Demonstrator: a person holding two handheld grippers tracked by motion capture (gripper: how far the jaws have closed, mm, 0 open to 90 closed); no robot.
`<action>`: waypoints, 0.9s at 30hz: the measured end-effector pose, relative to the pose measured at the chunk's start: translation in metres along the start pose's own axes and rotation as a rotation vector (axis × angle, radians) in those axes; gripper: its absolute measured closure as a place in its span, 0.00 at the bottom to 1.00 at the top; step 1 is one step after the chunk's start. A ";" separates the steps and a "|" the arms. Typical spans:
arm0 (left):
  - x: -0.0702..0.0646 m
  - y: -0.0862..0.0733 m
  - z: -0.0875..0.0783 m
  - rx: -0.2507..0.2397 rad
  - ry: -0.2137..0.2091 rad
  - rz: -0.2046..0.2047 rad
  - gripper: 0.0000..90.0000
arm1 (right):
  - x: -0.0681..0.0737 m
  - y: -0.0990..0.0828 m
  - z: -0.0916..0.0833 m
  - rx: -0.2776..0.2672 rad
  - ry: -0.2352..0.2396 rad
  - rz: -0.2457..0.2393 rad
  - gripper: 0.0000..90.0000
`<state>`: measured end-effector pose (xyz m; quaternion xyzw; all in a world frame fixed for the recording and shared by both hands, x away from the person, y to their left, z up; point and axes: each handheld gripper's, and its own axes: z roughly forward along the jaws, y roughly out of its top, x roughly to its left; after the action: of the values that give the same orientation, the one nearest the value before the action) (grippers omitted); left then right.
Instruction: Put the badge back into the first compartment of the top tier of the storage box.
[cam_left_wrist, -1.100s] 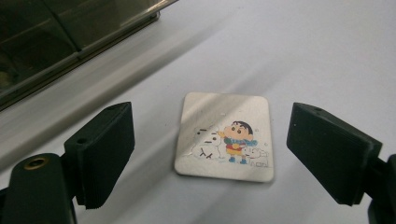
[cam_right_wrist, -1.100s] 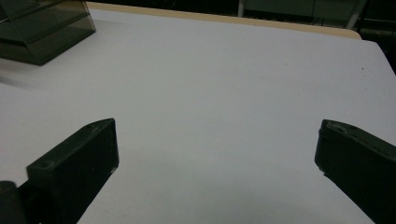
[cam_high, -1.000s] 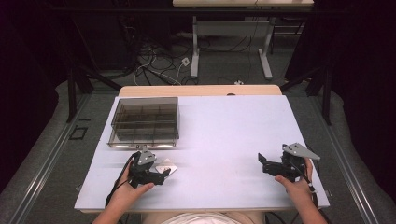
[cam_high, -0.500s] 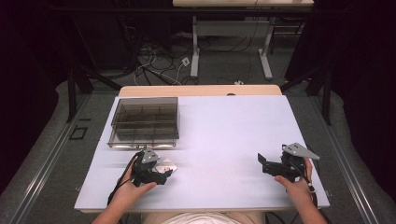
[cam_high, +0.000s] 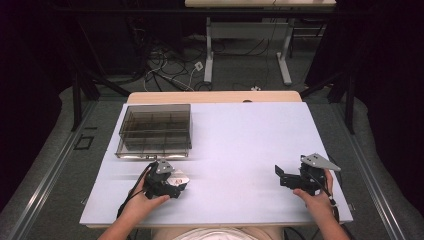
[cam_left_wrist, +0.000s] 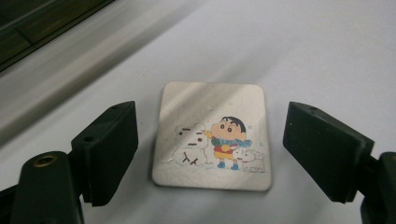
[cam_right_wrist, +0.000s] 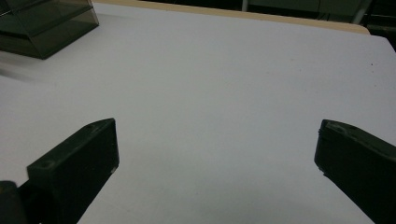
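— Left claw straddles the picture card, jaws apart, just closing, not yet touching?
— Yes; the card lies flat on the surface, long axis toward twelve o'clock. Right claw, gaping, sits well apart at three.

Bright, evenly lit table, dark surroundings; glare streaks the card.

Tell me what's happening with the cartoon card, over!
Left hand-held gripper closing in, pads not touching. Cartoon card flat on table, between the jaws. Right hand-held gripper open, holding nothing. Nothing in the way.
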<state>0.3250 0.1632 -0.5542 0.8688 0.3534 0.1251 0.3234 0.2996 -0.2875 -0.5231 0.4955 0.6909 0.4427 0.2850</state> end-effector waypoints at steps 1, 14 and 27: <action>0.000 0.001 0.001 0.007 -0.005 -0.003 0.21 | 0.000 0.000 0.000 0.000 0.001 -0.003 0.00; 0.001 0.005 0.005 0.038 -0.018 -0.007 0.24 | 0.000 0.000 0.000 -0.002 -0.003 -0.005 0.00; 0.002 0.008 0.007 0.063 -0.029 -0.010 0.27 | 0.000 -0.001 0.000 0.008 0.000 -0.003 0.00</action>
<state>0.3338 0.1565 -0.5545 0.8784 0.3569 0.0998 0.3017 0.2992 -0.2877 -0.5235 0.4955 0.6935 0.4394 0.2837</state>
